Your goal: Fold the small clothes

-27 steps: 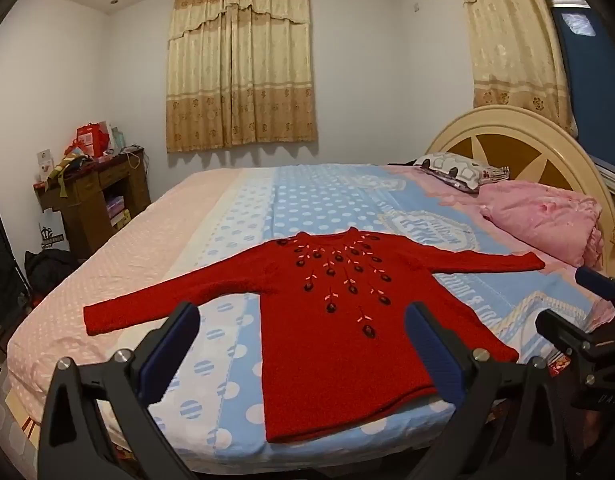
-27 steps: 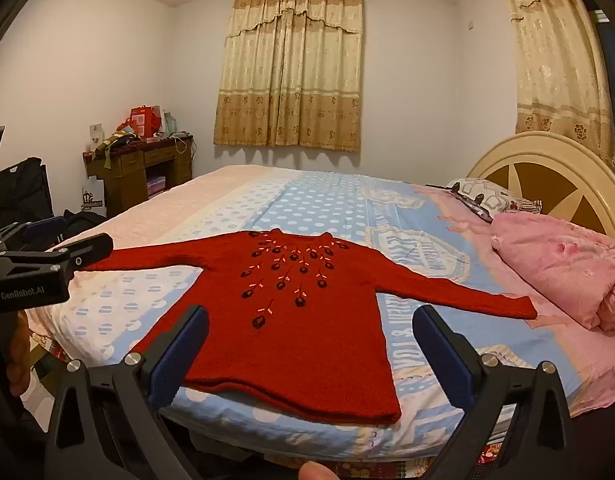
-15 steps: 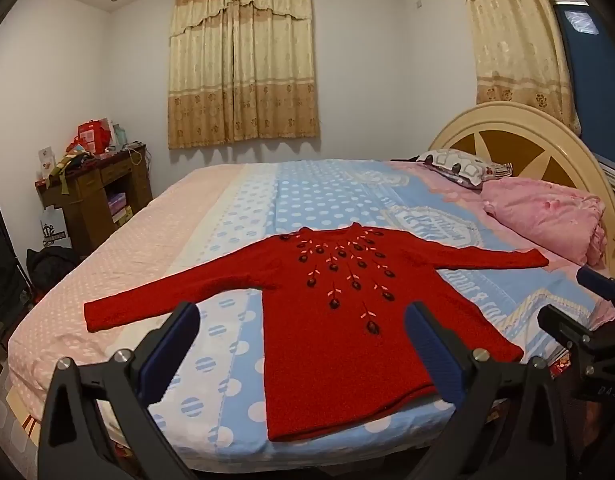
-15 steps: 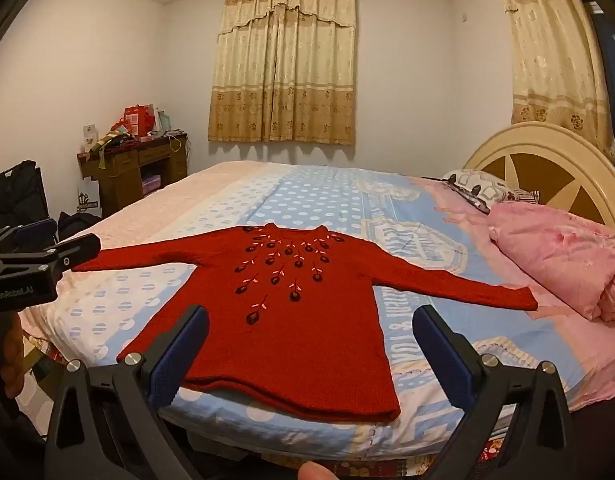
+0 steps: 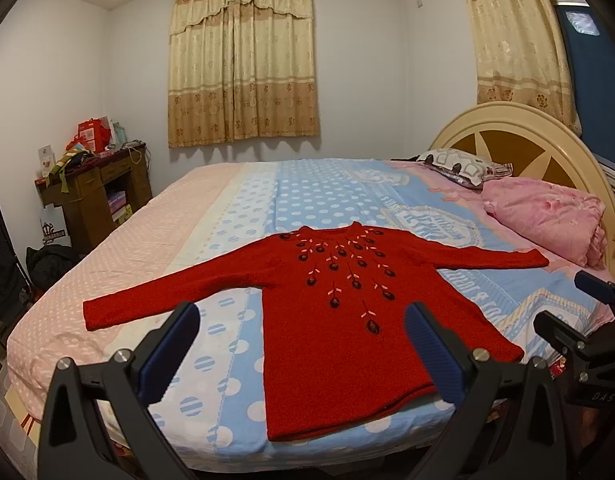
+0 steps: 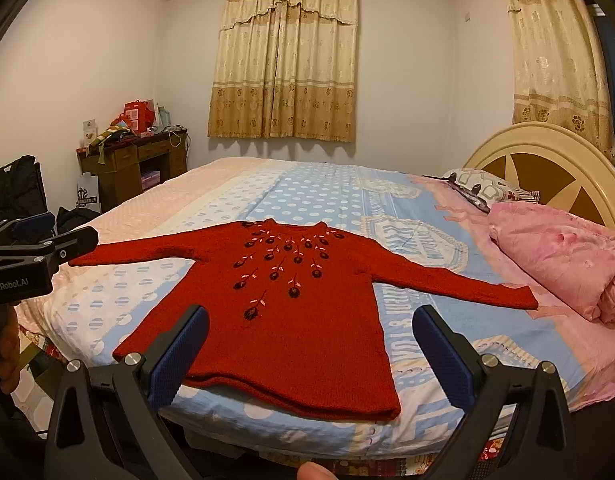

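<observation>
Place: home bedroom.
Bed [image 5: 235,216]: large, fills the middle; blue dotted and pink sheets.
Headboard [image 5: 519,136]: arched, cream and brown, right.
Pillow [image 5: 463,166]: patterned, by the headboard.
Quilt [image 5: 547,220]: pink, folded, just beside the pillow.
Curtains [image 5: 243,60]: beige, drawn, on a rod, far wall; a second set on the right.
Desk [image 5: 95,196]: dark wood, far left corner, cluttered with boxes and bags.
Walls: plain white; recessed ceiling lights.

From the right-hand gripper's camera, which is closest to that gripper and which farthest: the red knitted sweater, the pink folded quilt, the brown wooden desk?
1. Red knitted sweater: flat on the bed, right before the right gripper.
2. Pink folded quilt: right, by the headboard.
3. Brown wooden desk: far left corner.
</observation>
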Motion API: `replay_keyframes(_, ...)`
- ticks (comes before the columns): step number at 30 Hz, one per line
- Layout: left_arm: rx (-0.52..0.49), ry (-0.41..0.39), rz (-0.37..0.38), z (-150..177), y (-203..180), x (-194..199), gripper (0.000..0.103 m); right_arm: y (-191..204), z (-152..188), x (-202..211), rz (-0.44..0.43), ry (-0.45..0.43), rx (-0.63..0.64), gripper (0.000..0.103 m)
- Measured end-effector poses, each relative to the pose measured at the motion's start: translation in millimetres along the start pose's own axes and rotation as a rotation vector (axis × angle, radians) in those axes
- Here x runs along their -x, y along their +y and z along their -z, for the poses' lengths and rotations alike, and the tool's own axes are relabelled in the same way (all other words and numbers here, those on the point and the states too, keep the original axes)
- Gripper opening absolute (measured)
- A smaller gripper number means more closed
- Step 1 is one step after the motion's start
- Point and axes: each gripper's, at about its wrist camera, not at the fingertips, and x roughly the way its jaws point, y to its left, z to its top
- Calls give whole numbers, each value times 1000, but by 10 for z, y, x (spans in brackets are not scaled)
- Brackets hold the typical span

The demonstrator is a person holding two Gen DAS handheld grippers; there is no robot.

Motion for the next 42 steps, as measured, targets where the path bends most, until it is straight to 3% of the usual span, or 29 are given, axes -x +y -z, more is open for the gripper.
replay_keyframes(42,8,7,-1,18,-16,-17,103,58,75,-40,-3,21,11,102)
